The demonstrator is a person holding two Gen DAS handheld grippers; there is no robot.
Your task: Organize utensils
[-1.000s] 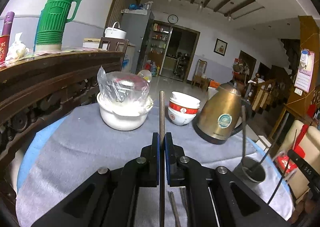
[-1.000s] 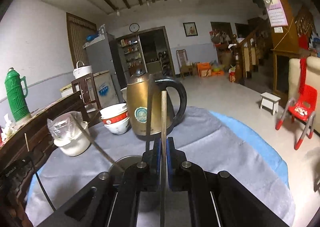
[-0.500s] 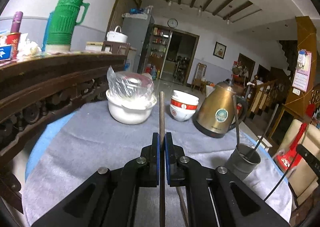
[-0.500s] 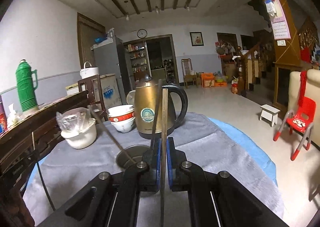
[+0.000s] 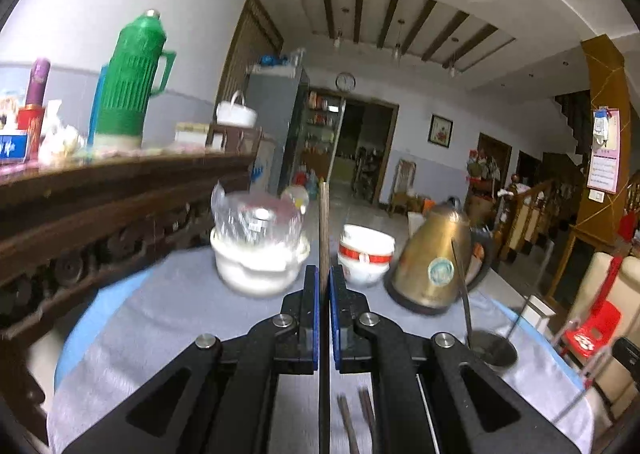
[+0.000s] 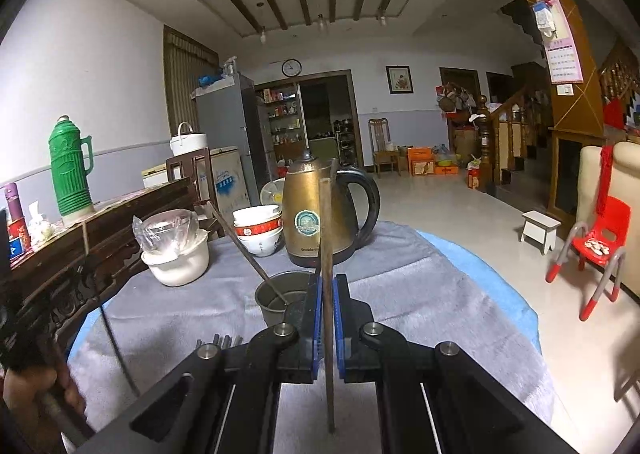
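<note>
Left tool and right tool each pinch one chopstick. A metal cup stands just beyond the right tool, before the kettle.

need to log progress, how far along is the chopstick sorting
Done: two chopsticks stand in the metal cup. In hand: the left gripper and the right gripper each clamp one chopstick. Left: those two, plus loose chopsticks lying on the grey cloth.

home living room | fridge | staircase | kettle
</note>
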